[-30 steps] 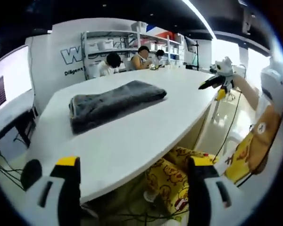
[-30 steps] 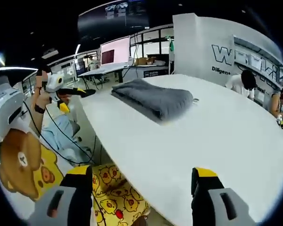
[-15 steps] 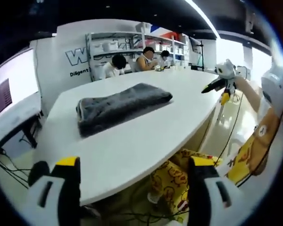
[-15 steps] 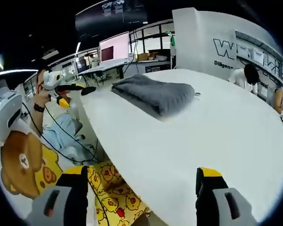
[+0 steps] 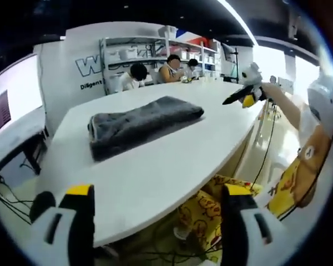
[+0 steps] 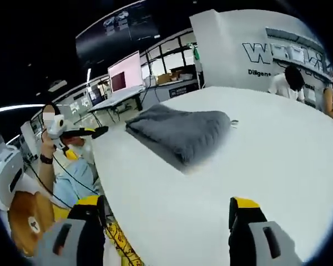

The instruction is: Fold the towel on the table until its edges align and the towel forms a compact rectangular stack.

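Towel [image 5: 141, 124] lying folded on the white counter [image 5: 155, 172], a grey, roughly rectangular stack toward its far side; edge alignment looks close, though the fisheye view leaves it uncertain. Left hand-held gripper [image 5: 155, 221] and right hand-held gripper [image 6: 166, 233] are both released, grasping nothing, well apart from the towel. Folding appears essentially complete.

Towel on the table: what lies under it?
The folded grey towel rests directly on the white table; bare tabletop surrounds it. Anything beneath or inside the folds is hidden.
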`<state>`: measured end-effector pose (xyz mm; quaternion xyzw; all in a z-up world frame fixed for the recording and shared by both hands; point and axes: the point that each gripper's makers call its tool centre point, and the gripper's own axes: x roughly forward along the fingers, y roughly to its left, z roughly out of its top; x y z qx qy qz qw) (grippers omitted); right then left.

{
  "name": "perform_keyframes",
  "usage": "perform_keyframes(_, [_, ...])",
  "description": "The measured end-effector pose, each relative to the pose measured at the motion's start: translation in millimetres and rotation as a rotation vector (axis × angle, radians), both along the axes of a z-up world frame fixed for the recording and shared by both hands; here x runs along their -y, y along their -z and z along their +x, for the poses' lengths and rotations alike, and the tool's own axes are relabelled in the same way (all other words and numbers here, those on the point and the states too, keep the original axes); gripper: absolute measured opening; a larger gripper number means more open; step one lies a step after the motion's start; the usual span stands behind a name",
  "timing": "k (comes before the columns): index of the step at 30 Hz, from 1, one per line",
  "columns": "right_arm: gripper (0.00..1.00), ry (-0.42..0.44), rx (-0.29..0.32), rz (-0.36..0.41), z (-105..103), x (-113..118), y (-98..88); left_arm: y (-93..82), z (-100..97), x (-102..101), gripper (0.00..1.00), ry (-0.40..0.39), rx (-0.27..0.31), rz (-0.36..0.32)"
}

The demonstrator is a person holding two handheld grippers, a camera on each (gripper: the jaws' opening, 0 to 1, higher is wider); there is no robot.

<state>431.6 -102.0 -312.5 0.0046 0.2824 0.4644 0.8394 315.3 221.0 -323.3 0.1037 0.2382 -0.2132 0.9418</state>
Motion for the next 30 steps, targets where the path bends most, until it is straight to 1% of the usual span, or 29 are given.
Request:
perform_keyframes(1, [0.85, 0.000, 0.002, 0.002, 2.5, -1.3, -0.8, -0.1, 0.2, -0.6, 0.99, 0.000, 0.000, 0.000])
perform_keyframes(3, [0.80, 0.060, 0.012, 0.041, 31.8, -10.3, -9.6, -3.8, 3.7, -3.2, 0.99, -0.009, 0.012, -0.004])
perform_keyframes(6, [0.75, 0.103, -0.033, 0.082, 59.7, -20.6, -12.1, -8.3, 8.8, -4.4, 0.99, -0.019, 0.028, 0.007])
perform_keyframes(9, [0.68, 0.123, -0.072, 0.074, 81.6, -30.9, -2.7, -10.9, 13.2, -0.4, 0.99, -0.014, 0.040, 0.015])
perform_keyframes(12, [0.61, 0.132, -0.149, 0.076, 95.7, -39.6, 11.8, -8.7, 10.9, 6.7, 0.99, 0.006, 0.039, 0.003])
perform_keyframes(13, [0.56, 0.132, -0.154, 0.084, 96.8, -40.8, 12.5, -8.4, 10.4, 7.2, 0.99, 0.008, 0.038, 0.002])
perform_keyframes(16, [0.49, 0.171, -0.263, 0.169, 109.7, -48.9, 21.0, -4.9, 5.0, 8.9, 0.99, 0.013, 0.030, -0.009])
perform_keyframes(17, [0.47, 0.170, -0.273, 0.173, 112.1, -49.8, 23.3, -4.7, 4.5, 7.9, 0.99, 0.010, 0.030, -0.012])
perform_keyframes(18, [0.45, 0.171, -0.296, 0.184, 112.8, -51.8, 25.2, -4.5, 4.1, 6.8, 0.99, 0.007, 0.030, -0.012])
perform_keyframes(22, [0.42, 0.178, -0.350, 0.188, 110.8, -56.9, 35.3, -5.6, 4.9, 2.0, 0.99, -0.003, 0.039, -0.017])
perform_keyframes(23, [0.39, 0.190, -0.355, 0.187, 112.1, -55.4, 37.5, -5.9, 5.4, 1.8, 0.99, -0.002, 0.041, -0.019])
perform_keyframes(24, [0.36, 0.205, -0.374, 0.202, 113.8, -55.4, 38.3, -6.0, 5.9, 1.7, 0.99, -0.002, 0.043, -0.022])
perform_keyframes(25, [0.35, 0.210, -0.377, 0.211, 115.4, -56.1, 38.4, -5.9, 6.4, 1.8, 0.99, -0.002, 0.044, -0.023])
perform_keyframes(26, [0.33, 0.213, -0.390, 0.223, 116.3, -59.5, 40.0, -4.9, 7.7, 2.7, 0.99, 0.001, 0.043, -0.025])
perform_keyframes(29, [0.23, 0.218, -0.425, 0.251, 118.3, -68.5, 44.3, -2.1, 11.9, 5.3, 0.99, 0.010, 0.041, -0.031])
perform_keyframes(30, [0.19, 0.213, -0.437, 0.255, 121.6, -71.3, 47.0, -1.2, 12.8, 6.7, 0.99, 0.015, 0.041, -0.034])
